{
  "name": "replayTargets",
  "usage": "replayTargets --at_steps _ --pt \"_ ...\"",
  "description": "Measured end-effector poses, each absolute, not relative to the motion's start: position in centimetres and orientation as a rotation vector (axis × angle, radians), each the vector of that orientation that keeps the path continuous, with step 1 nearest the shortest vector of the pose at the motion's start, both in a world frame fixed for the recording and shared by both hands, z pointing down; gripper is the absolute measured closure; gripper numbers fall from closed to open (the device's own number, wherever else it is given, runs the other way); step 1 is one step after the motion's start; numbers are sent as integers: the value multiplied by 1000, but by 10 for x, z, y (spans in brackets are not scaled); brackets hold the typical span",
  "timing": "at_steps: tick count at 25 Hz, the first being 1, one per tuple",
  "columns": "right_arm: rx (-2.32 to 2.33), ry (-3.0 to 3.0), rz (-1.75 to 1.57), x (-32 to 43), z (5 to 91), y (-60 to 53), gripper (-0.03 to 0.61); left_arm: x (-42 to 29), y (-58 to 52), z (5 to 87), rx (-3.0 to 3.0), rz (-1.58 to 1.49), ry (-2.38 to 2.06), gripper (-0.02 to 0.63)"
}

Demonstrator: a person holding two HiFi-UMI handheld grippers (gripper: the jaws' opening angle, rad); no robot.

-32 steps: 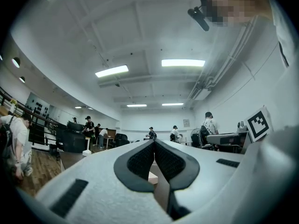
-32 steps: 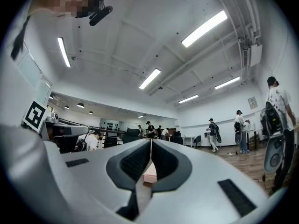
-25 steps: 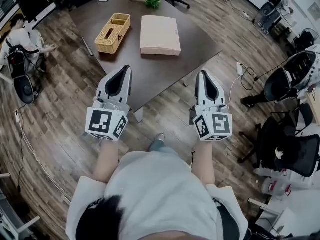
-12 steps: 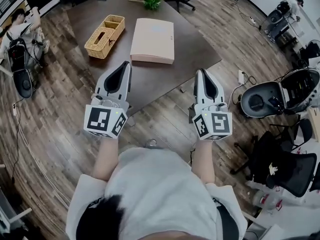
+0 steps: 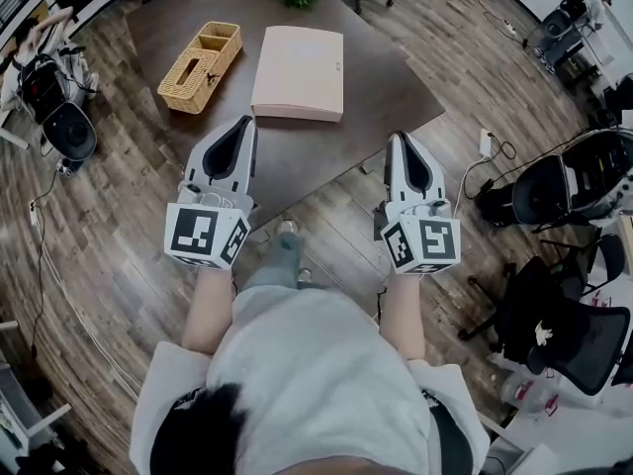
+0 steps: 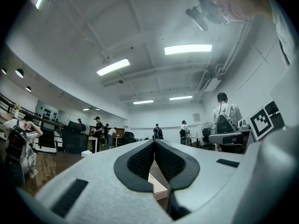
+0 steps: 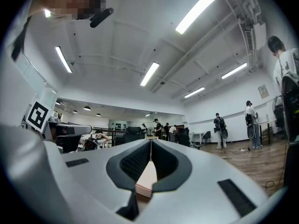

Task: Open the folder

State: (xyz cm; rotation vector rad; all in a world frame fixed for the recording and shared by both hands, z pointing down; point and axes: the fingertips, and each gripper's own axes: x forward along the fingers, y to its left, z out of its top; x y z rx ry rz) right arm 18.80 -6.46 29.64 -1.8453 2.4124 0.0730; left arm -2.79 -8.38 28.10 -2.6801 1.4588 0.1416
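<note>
The person is stepping in toward the table (image 5: 386, 82), bringing the closed pink folder (image 5: 299, 72) lying flat on it nearer than a moment ago, while the left gripper (image 5: 244, 125) and right gripper (image 5: 399, 141) are hovering short of it, tips pressed together, empty.

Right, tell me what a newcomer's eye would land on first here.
Two white grippers fill the foreground: the left gripper and the right gripper, both shut and empty, held out over the near edge of the dark table. Beyond them a closed pink folder lies flat on the table, apart from both grippers. A wicker basket sits just to its left.
</note>
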Motion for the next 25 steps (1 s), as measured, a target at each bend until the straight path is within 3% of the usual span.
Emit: replayTargets --at_steps 25 --pt "-1879 2456 -1 192 319 -255 565 -12 -273 307 -2736 30 1400 606"
